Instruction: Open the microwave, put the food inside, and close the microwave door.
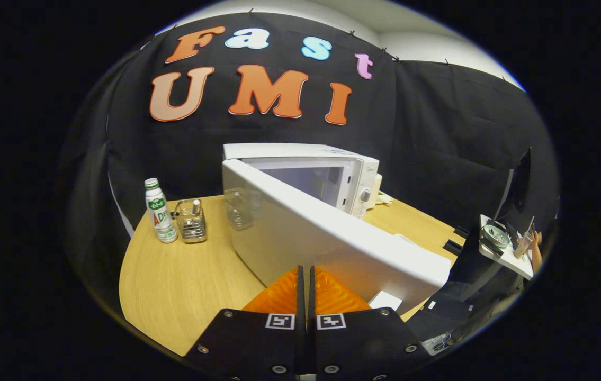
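A white microwave (356,180) stands at the back of the wooden table (184,280). Its door (321,238) is swung wide open toward me, and the pale inside of the oven shows behind it. My gripper (306,269) is shut with nothing between its fingers. The fingertips sit right at the lower outer face of the open door; whether they touch it I cannot tell. No food item is plain to see.
Left of the microwave stand a white bottle with a green cap (160,211) and a small wire basket holding a glass (191,221). To the right, past the table's edge, are a dark monitor (514,193), a small white shelf with a bowl (496,236), and a person's hand (536,248).
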